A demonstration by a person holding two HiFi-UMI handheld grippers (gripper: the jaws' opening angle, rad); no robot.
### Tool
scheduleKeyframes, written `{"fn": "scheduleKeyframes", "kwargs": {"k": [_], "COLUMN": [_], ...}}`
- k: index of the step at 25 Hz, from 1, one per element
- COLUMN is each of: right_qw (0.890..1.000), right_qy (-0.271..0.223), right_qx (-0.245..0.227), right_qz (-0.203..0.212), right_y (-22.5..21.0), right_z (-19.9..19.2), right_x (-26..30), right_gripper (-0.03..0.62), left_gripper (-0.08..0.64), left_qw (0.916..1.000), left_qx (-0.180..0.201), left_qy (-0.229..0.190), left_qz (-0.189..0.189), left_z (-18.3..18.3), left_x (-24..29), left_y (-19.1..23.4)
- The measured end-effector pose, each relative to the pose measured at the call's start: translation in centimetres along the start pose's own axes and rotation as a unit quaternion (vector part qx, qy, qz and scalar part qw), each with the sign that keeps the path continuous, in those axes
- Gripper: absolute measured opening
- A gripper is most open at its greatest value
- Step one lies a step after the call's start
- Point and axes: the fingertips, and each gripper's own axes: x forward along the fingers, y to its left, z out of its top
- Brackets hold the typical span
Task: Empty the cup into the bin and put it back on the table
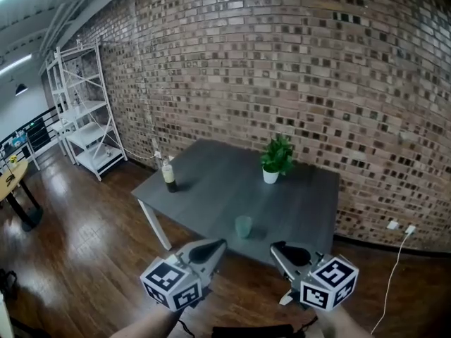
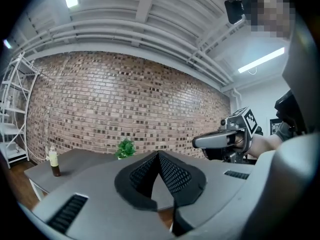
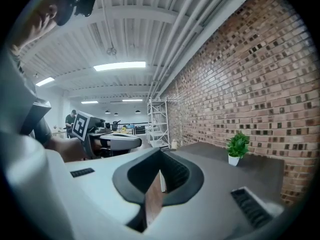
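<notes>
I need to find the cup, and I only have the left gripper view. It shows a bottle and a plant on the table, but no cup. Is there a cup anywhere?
Observer: Yes. In the head view a pale green cup stands upright on the grey table, near its front edge.
Operator: Is either gripper on it?
Observer: No. The left gripper and the right gripper are both on the near side of the cup, apart from it.
Operator: Is the right one carrying anything?
Observer: No. The right gripper view shows its jaws together with nothing between them.
</notes>
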Motion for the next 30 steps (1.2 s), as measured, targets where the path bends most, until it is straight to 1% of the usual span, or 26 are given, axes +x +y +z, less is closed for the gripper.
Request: {"fn": "scheduleKeyframes", "kwargs": {"k": [5, 8, 11, 14, 18, 23, 27, 30], "right_qw": [1.000, 1.000, 1.000, 1.000, 1.000, 0.999, 0.998, 0.998], "right_qy": [-0.003, -0.004, -0.005, -0.007, -0.005, -0.005, -0.006, 0.000], "right_qx": [0.010, 0.017, 0.014, 0.021, 0.019, 0.025, 0.036, 0.036], "right_qz": [0.011, 0.020, 0.021, 0.012, 0.000, -0.024, -0.043, -0.057], "right_y": [-3.4, -4.5, -5.9, -7.6, -9.5, -11.7, -13.6, -14.6], "right_z": [0.6, 0.7, 1.0, 1.0, 1.4, 1.5, 1.6, 1.5], "right_x": [2.7, 4.6, 6.4, 8.1, 10.8, 14.2, 16.5, 18.0], "right_gripper": [0.005, 0.003, 0.003, 0.003, 0.003, 0.003, 0.003, 0.003], "left_gripper": [0.002, 0.002, 0.002, 0.002, 0.002, 0.002, 0.002, 0.002], "left_qw": [0.9998, 0.9995, 0.9994, 0.9997, 0.9998, 1.0000, 0.9999, 0.9999], "left_qx": [-0.003, -0.003, -0.006, -0.010, -0.010, -0.004, -0.008, -0.012], "left_qy": [0.001, 0.007, 0.010, 0.004, 0.006, 0.006, 0.009, 0.007], "left_qz": [0.020, 0.031, 0.031, 0.023, 0.018, 0.006, 0.001, -0.008], "left_z": [-0.1, -0.6, -0.9, -1.0, -1.2, -1.3, -1.3, -1.3], "left_x": [2.5, 3.3, 4.3, 5.6, 7.3, 8.8, 9.8, 10.5], "left_y": [2.7, 4.5, 6.1, 7.7, 10.6, 15.0, 18.2, 19.7]}}
